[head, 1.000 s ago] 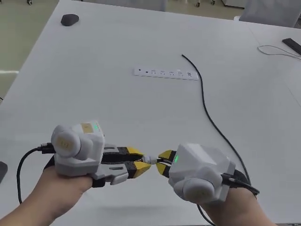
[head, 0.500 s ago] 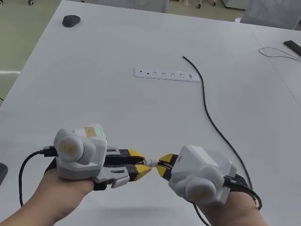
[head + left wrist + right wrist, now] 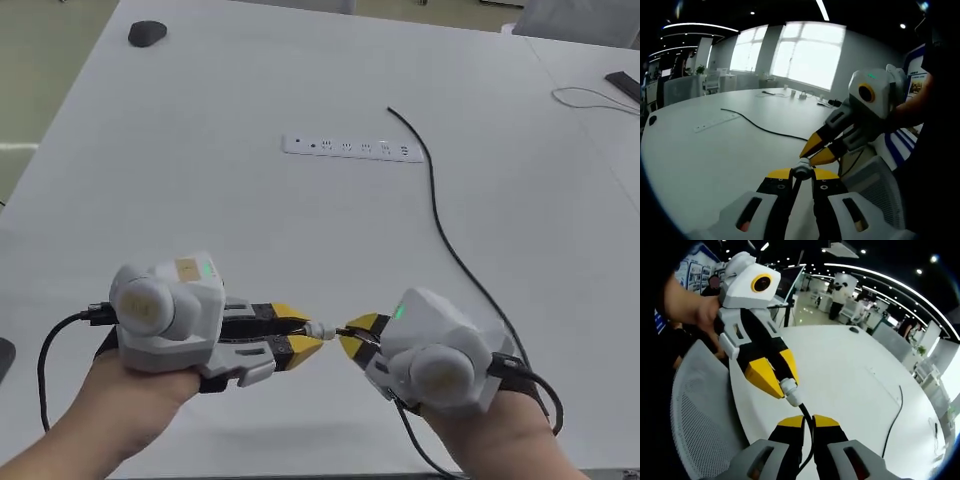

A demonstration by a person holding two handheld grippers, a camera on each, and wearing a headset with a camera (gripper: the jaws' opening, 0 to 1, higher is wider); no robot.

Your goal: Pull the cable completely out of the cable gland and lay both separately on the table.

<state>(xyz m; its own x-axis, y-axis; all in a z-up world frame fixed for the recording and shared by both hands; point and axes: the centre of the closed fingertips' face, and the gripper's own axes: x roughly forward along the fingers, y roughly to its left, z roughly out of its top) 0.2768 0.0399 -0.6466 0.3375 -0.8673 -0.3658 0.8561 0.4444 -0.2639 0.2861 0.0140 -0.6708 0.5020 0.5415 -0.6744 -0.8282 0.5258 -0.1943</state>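
A small white cable gland [image 3: 320, 329] hangs above the table's front edge, and my left gripper [image 3: 307, 334] is shut on it. In the left gripper view the gland [image 3: 802, 168] sits between the yellow tips. A thin black cable [image 3: 804, 411] runs out of the gland [image 3: 790, 389] straight into my right gripper [image 3: 807, 421], which is shut on it. In the head view my right gripper [image 3: 353, 336] faces the left one tip to tip, a short gap apart. The cable's far end is hidden inside the right gripper's jaws.
A white power strip [image 3: 350, 148] lies mid-table, with a long black cord [image 3: 443, 238] running from it toward the right hand. A dark mouse [image 3: 147, 32] sits far left and a thin white wire [image 3: 590, 98] far right. A mesh chair [image 3: 700, 420] stands below the table's edge.
The two grippers have drawn slightly apart, so a little more space shows between gland and right jaws. The head camera has shifted a bit.
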